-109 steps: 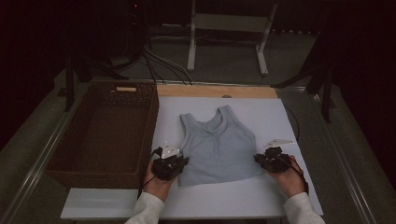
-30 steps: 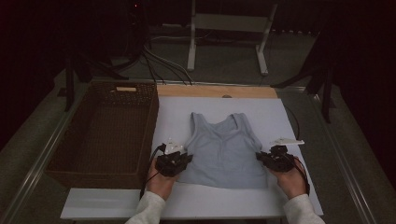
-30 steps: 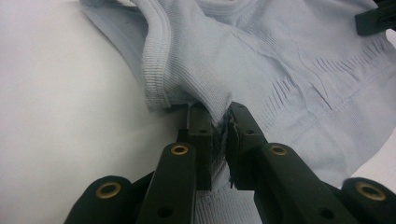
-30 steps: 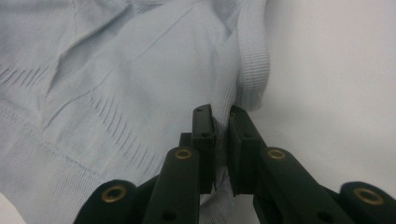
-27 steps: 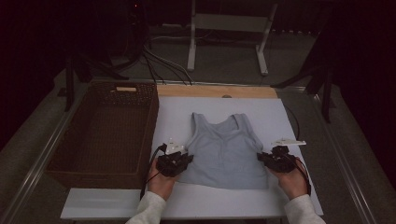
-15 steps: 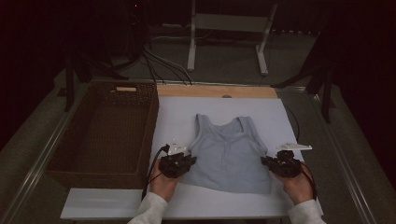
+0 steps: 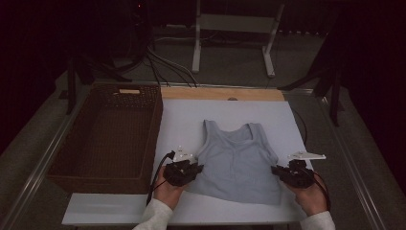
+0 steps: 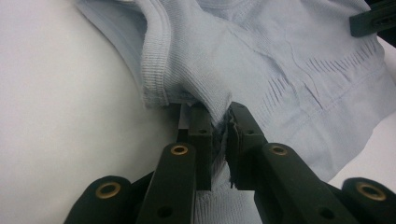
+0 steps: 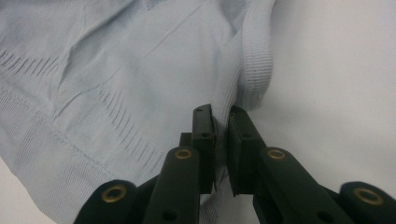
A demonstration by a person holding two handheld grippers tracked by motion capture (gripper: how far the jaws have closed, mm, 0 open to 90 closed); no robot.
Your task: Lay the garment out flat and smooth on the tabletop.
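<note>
1. Two tools, both clamped on the top (image 7: 237, 163): left tool (image 8: 219, 135) pinches cloth at the top's left side, by a ribbed hem edge.
2. Right tool (image 9: 220, 135) pinches the top's right side, next to the ribbed armhole band; jaws nearly together with fabric between.
3. In the high view, left tool (image 7: 184, 171) and right tool (image 7: 292, 173) sit at the top's opposite lower sides.
4. Top lies mostly flat on the white worktop (image 7: 191, 120), straps away from the person, some wrinkles near each grip.
5. Basket (image 7: 107, 139) stands left of the top, just beside the worktop's white sheet.
</note>
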